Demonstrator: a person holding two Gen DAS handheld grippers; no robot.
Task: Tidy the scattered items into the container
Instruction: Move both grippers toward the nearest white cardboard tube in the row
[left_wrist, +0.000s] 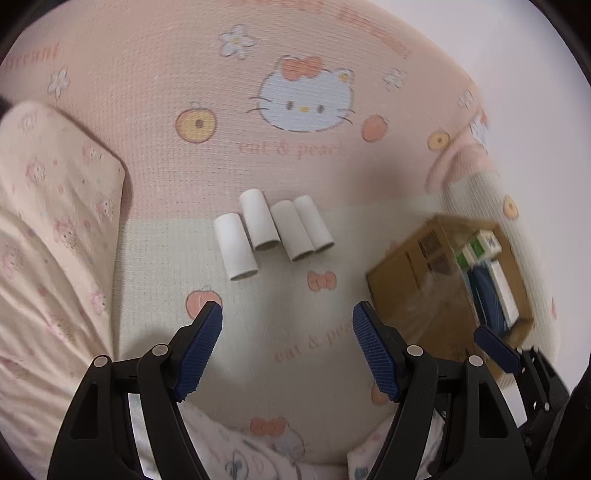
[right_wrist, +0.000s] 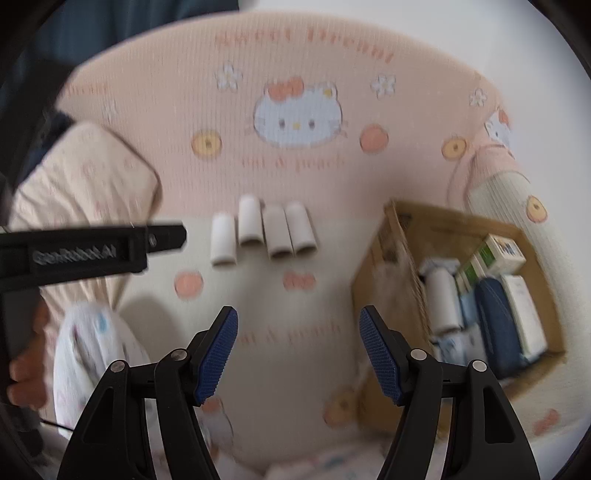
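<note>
With four cardboard tubes lying mid-bed in a row, both the left claw and right claw hover wide open, empty; the box waits at the right edge.

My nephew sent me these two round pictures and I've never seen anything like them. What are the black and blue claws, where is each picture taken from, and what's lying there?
There is no robot here. A person holds a hand tool in each hand, and each ends in a two-finger gripper with blue pads. Each tool carries a wide-angle camera looking forward along its fingers, hence the round, bent pictures. One picture is from the left gripper, the other from the right gripper. Both are open and hold nothing. Ahead, on a pink and cream cartoon-cat mat, four white cardboard tubes lie side by side. To the right stands a cardboard box already holding small boxes and a similar tube. A folded blanket lies on the left.
</note>
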